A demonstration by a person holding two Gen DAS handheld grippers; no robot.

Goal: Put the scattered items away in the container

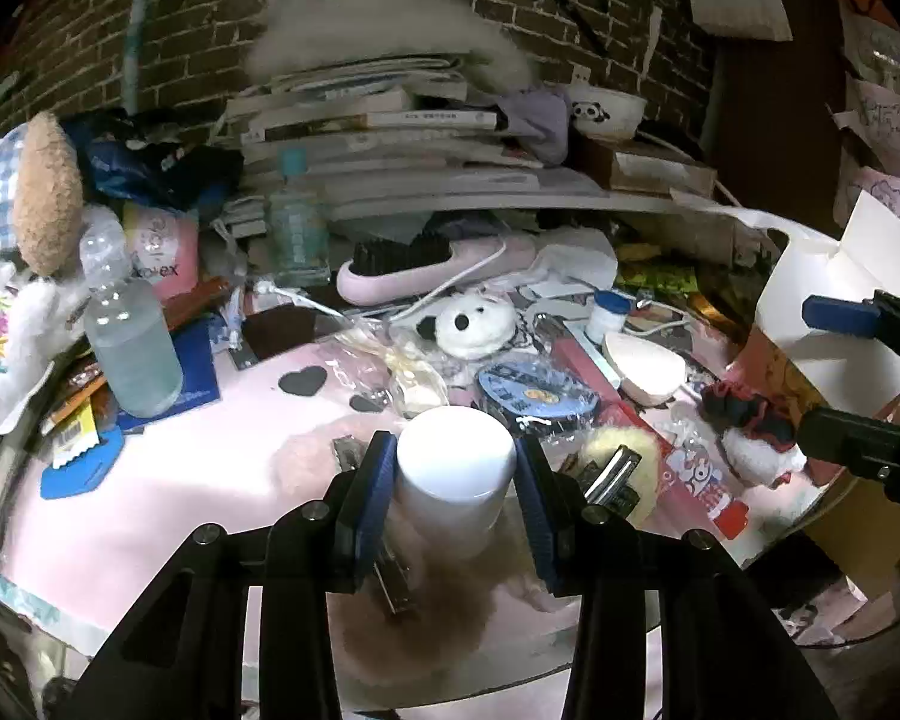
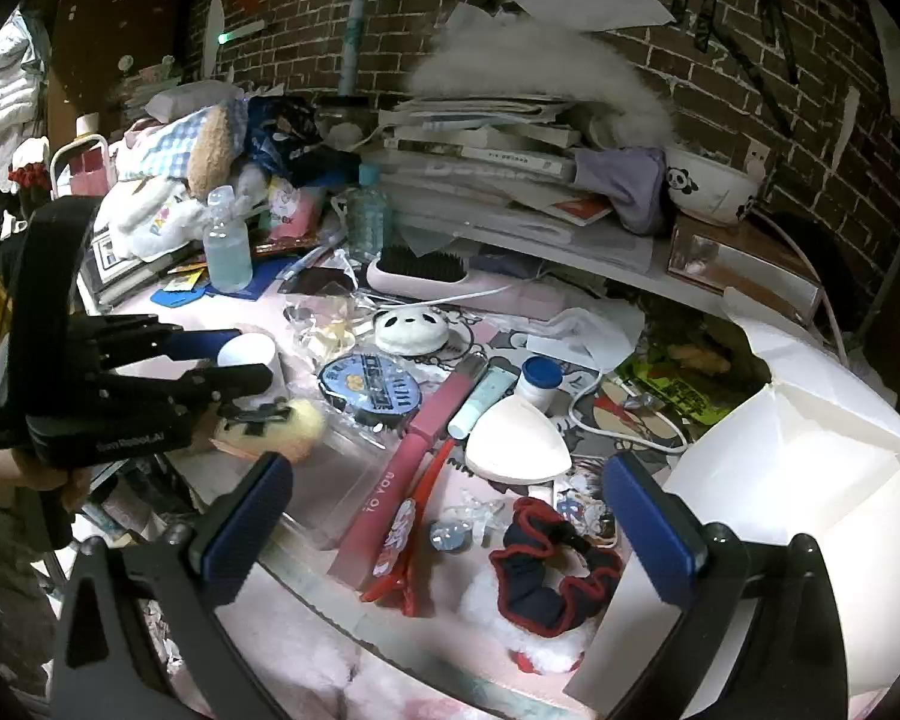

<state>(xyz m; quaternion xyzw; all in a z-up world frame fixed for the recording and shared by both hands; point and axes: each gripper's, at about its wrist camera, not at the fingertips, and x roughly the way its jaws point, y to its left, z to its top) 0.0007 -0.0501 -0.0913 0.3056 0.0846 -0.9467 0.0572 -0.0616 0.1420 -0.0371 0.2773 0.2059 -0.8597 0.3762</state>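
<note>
**White jar upright between the left jaws**

The white jar [image 1: 456,468] stands upright on the pink mat [image 1: 198,468], its long axis vertical and its rounded top facing up, at the lower centre of the left wrist view. It sits squarely between the blue pads of the left gripper [image 1: 456,480]; each pad lies against or just beside a wall of the jar, so the jaws are closed in on it, though whether they truly press cannot be told. In the right wrist view the same jar [image 2: 252,354] shows at mid left, partly hidden by that gripper [image 2: 234,360].

The right gripper [image 2: 444,516] has its jaws spread wide with nothing between them, above a dark scrunchie [image 2: 555,576] at lower centre. The white box [image 2: 810,480] stands open at the right edge, just beside the right pad.

Farther out, the mat is crowded: a pink tube [image 2: 414,438], a panda pouch [image 2: 411,330], a hairbrush [image 2: 426,273]. Stacked books [image 1: 378,138] rise at upper centre against a brick wall [image 1: 210,12].
</note>
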